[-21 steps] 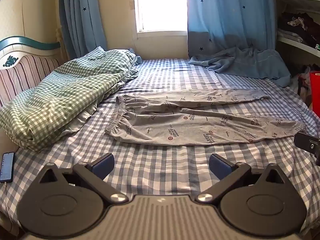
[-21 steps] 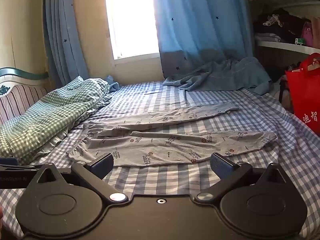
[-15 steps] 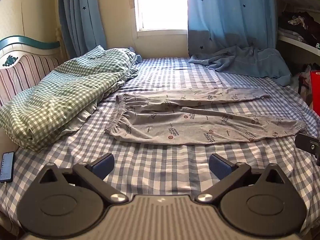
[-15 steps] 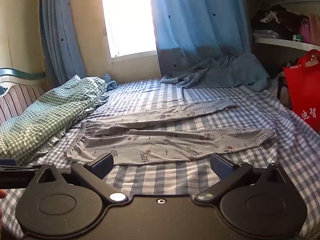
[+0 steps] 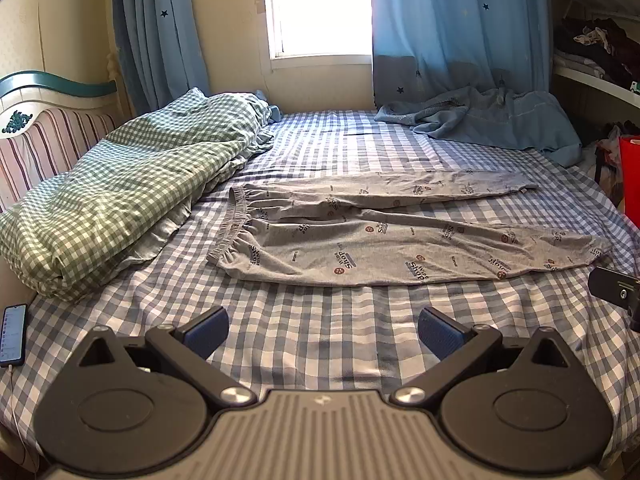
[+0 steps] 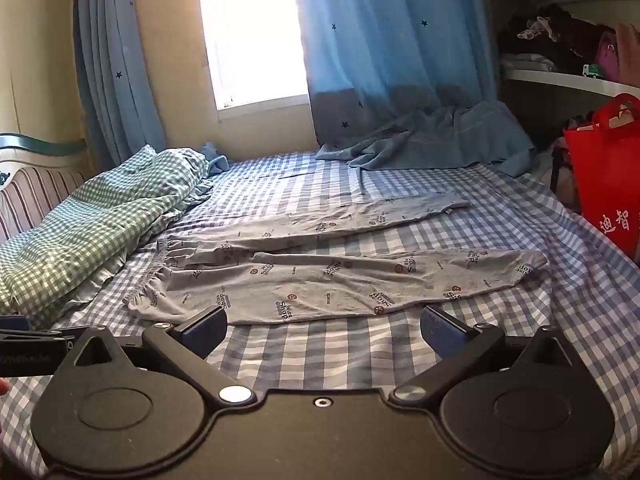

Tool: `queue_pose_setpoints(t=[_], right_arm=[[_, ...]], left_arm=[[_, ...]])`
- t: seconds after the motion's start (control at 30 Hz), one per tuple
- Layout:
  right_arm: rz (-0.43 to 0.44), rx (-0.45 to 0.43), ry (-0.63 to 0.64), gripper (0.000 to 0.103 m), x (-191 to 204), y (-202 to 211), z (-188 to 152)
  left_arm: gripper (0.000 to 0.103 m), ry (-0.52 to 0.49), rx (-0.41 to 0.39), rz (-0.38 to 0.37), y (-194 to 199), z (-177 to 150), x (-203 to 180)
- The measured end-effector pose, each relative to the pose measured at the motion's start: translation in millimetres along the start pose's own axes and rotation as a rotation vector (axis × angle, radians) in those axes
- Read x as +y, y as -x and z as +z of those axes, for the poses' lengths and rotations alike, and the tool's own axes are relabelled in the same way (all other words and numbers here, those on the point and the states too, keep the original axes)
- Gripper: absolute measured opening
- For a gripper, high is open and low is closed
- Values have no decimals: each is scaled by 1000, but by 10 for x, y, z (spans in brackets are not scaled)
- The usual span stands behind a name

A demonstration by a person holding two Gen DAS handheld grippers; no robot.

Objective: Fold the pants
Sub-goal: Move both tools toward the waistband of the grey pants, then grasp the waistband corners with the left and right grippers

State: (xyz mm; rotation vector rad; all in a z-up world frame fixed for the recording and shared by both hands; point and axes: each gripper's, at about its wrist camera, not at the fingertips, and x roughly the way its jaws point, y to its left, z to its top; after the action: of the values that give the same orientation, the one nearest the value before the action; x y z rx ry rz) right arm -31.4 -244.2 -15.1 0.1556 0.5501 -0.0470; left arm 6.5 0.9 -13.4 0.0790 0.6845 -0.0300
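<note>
Both grippers are easing closer w/ jaws fully wide & empty, left gripper (image 5: 323,332) & right gripper (image 6: 323,330) lining up on grey pants (image 5: 384,236) lying flat, legs splayed, on checked bed (image 5: 320,344), prob. for first fold.

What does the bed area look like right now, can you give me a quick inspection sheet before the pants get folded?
Surface: bed with a blue checked sheet, a few wrinkles.
Job's things: grey printed pants spread flat and unfolded, waistband toward the headboard, legs apart.
Clutter: green checked duvet bunched beside the waistband; blue blanket crumpled at the far edge; phone at the near corner.
Grippers: left gripper and right gripper both open, nothing between the fingers, short of the pants.
Cables: a white cable runs from the phone.
Surroundings: window, blue curtains, cluttered shelves, red bag.
</note>
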Motion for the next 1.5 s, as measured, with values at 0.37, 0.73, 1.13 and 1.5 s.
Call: queue_pose_setpoints(t=[0.37,0.73,1.13,1.5], right_arm=[[-10,9,-2,102,-12,-25,17],[-14,26,-6,102,-69,-69,-27],[-32,91,-8,102,-204,-225,-41],[-33,214,8,102,-495,-680,-21]], left_arm=[[103,-3,13,-3,-32,-43,-38],[103,-9,42,-2,-52,-20,-100],[103,-16,125,-2,-277,-47,-259],[103,-14,265,11,-840,-4,-583]])
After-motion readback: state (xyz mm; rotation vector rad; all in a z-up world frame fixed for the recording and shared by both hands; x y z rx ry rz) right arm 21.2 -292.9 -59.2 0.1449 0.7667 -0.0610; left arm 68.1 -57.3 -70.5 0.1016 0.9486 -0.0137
